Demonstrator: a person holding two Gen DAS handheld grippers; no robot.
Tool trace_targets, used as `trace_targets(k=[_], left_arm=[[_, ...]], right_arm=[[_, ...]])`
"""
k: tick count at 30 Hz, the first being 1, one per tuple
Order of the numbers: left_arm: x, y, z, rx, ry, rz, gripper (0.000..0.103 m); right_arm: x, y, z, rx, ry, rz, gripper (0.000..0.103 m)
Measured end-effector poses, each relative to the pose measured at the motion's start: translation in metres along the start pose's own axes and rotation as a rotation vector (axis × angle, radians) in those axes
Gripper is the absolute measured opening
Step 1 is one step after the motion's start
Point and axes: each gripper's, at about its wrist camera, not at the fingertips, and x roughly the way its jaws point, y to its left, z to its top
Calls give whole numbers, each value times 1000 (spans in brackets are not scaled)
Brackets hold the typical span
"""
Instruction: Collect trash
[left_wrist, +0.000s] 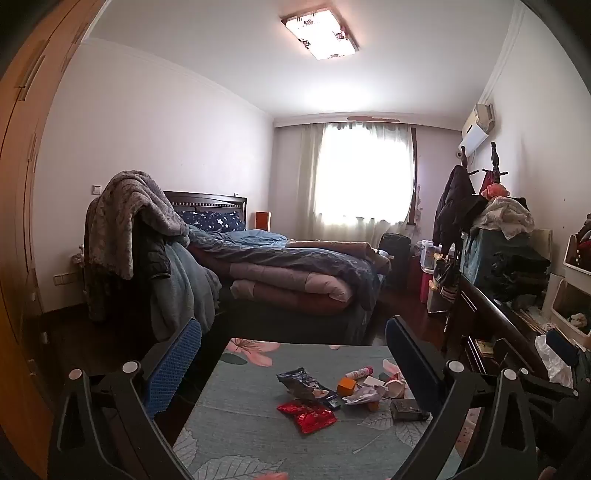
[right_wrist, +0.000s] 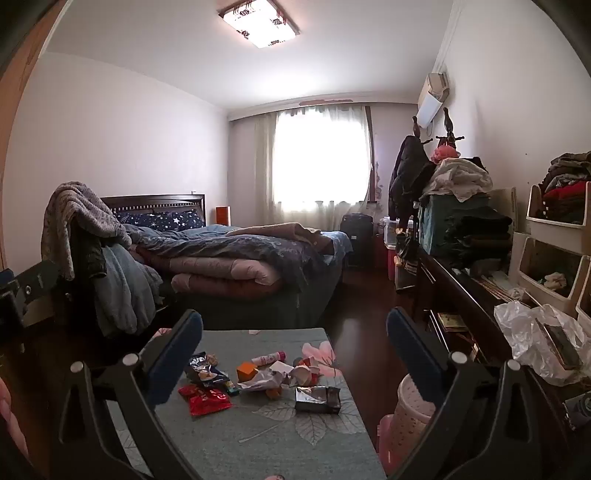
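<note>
Both your grippers, left gripper (left_wrist: 293, 363) and right gripper (right_wrist: 294, 345), are hanging released, empty, above the red wrapper (left_wrist: 307, 416) lying lower center.

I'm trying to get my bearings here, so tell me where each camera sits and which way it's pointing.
Left wrist: on the left gripper, facing across the table toward bed and window; its own open fingers frame the view.
Right wrist: on the right gripper, facing the same way from further right; open fingers, pink bin beside the table.
Shared: red wrapper, bed.
</note>
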Motion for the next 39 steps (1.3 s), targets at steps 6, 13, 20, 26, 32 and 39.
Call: trace_targets(k=[6,13,20,26,32,39], left_arm=[[0,0,0,7,4,0,99],[0,0,1,3,9,1,99],[1,0,0,8,12,2,99],[0,0,0,5,13,1,99],[0,0,0,6,15,3,99],[0,9,-9,4,18,0,99]], right_arm=[[-1,-1,0,1,-6,1,100],[0,-2,0,3,-4,0,100],[-3,-1,-2,-2,-1,-2,100],[-4,-2,-5,-2,0,0,100],[-5,-2,-7,-1,1,-1,100],[-5,-3,-7,0,5,2,100]])
